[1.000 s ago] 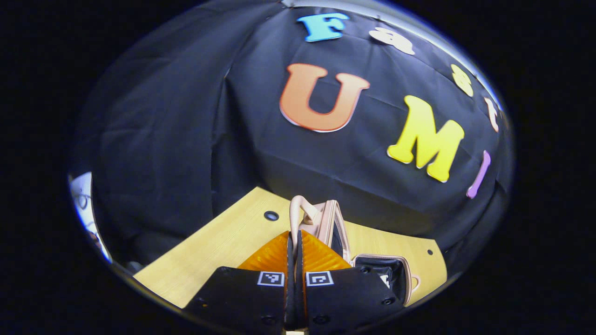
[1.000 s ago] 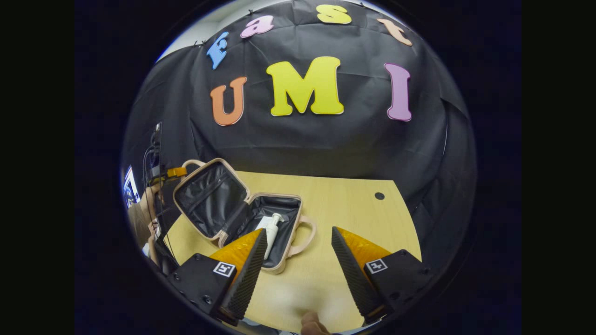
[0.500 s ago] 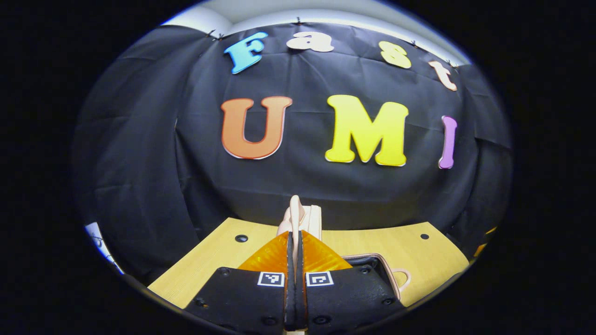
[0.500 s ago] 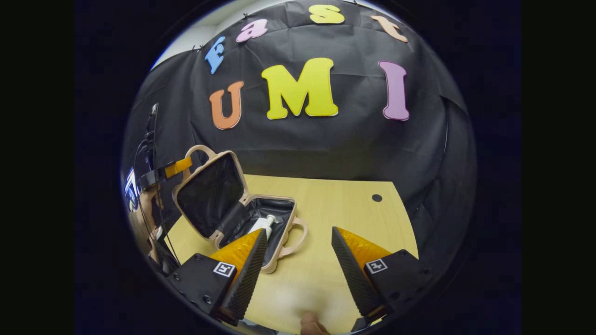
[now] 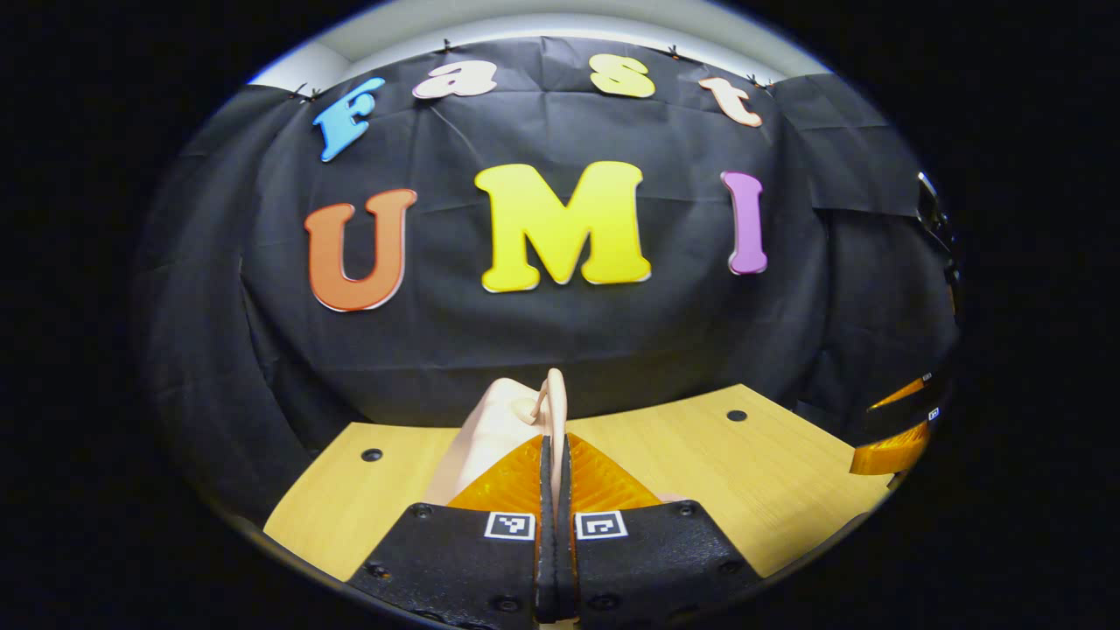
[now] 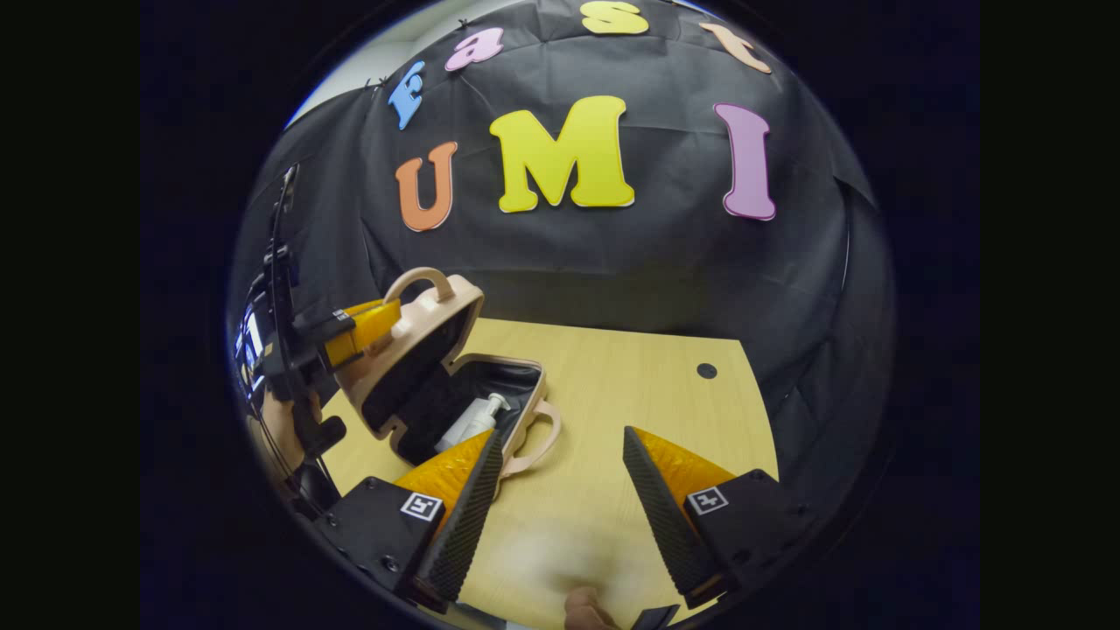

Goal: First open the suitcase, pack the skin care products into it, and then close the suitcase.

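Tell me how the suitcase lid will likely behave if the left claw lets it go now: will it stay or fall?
The suitcase lid leans over the suitcase base, so it would probably fall shut. It looks like a stiff shell that should not bend. The pump bottle lies low inside and likely will not block it. The left claw grips near the lid handle.

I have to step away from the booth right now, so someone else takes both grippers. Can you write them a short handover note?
Left gripper: fingers shut on the pale pink hard-shell suitcase lid at its handle, lid tilted roughly halfway over the base.
Right gripper: open, holding nothing, over the light wooden table beside the case.
Inside the black-lined suitcase base lies a white pump bottle.
Done: case opened, bottle packed.
Left: lower the lid fully onto the base and let go.
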The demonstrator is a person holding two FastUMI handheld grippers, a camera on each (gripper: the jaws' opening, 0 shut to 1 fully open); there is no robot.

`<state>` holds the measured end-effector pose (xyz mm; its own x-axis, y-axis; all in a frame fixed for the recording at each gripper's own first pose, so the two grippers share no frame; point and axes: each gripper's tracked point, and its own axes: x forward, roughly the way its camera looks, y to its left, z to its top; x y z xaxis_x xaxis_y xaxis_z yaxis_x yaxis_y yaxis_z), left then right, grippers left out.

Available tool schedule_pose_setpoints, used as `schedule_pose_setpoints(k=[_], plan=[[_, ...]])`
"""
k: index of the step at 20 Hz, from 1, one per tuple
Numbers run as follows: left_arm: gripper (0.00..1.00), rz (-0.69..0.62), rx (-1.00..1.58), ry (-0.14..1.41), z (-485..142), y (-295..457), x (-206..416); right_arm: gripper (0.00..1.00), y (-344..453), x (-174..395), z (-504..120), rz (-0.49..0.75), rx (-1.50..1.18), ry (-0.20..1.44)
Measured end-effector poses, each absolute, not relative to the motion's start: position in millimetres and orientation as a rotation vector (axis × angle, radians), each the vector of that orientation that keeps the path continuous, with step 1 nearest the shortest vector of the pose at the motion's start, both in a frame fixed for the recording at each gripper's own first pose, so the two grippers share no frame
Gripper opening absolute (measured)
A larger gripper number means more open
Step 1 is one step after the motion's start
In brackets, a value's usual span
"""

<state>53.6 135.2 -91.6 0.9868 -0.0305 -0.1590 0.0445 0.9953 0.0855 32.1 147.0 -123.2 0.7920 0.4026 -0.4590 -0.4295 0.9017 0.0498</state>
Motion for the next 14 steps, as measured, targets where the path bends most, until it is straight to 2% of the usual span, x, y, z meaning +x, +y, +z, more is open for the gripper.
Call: schedule_pose_setpoints(k=[1,2,4,5,6,8,14], plan=[[0.03,-0.050,0.095,0.179,-101.7,119.9,55.8,0.83,141.4,34.0,-125.0,0.447,-0.058,0.486],[0.03,-0.058,0.109,0.198,-112.8,108.0,58.0,0.80,135.0,37.3,-126.4,0.444,-0.058,0.491],[0.03,-0.069,0.162,0.241,-132.6,84.6,64.3,0.83,118.4,43.4,-131.4,0.434,-0.055,0.504],[0.03,-0.076,0.171,0.261,-142.9,75.5,65.3,0.80,111.9,45.7,-135.1,0.432,-0.050,0.516],[0.03,-0.085,0.172,0.283,-155.0,66.8,69.0,0.83,105.7,46.4,-139.3,0.429,-0.043,0.526],[0.03,-0.103,0.185,0.331,-177.9,49.9,70.5,0.83,91.2,47.9,-148.0,0.416,-0.050,0.546],[0.03,-0.108,0.249,0.461,-234.2,26.7,90.0,0.82,45.8,52.2,-167.2,0.352,0.009,0.610]])
